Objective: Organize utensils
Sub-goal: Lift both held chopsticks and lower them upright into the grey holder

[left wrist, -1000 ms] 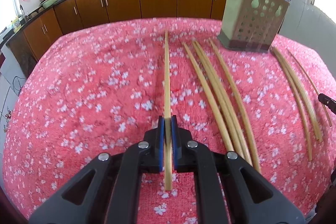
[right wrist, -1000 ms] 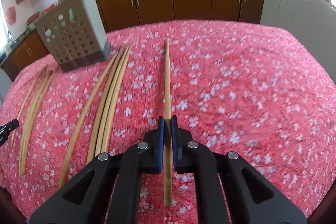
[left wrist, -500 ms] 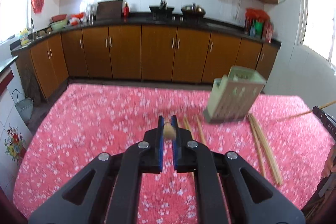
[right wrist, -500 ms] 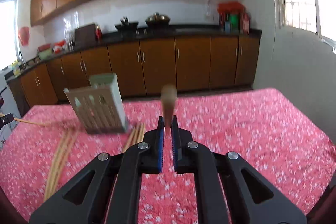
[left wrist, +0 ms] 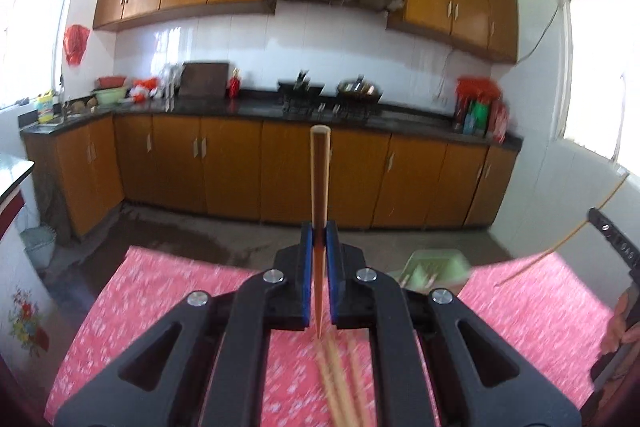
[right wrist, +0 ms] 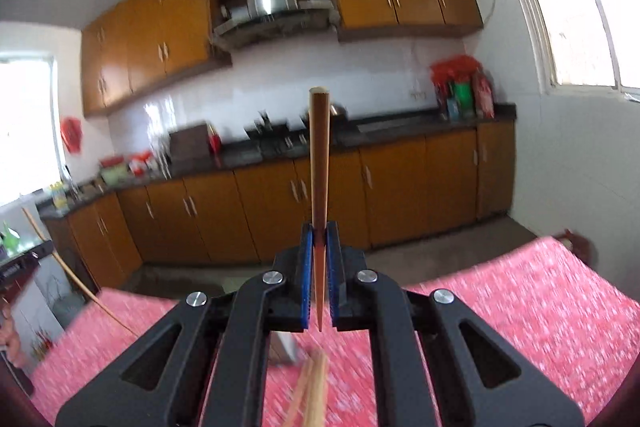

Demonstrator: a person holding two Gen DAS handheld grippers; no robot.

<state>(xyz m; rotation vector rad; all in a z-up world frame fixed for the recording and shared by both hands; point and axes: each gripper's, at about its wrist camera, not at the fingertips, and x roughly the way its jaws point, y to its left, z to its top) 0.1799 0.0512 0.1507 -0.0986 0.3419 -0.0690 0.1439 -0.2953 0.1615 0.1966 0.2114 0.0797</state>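
Black left gripper point(left wrist: 319, 243) with blue-padded fingers clamping a long tan bamboo chopstick point(left wrist: 319, 179), stick pointing up past the fingertips, black right gripper point(right wrist: 319, 243) pinching another tan bamboo chopstick point(right wrist: 319, 155) likewise, pale green perforated plastic utensil holder point(left wrist: 434, 267) sitting just right of the left fingers on the pink floral tablecloth point(left wrist: 532, 299).

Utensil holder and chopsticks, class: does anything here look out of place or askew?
Yes. Loose chopsticks lie scattered on the red cloth instead of inside the green holder. Each gripper, left and right, clamps one chopstick.
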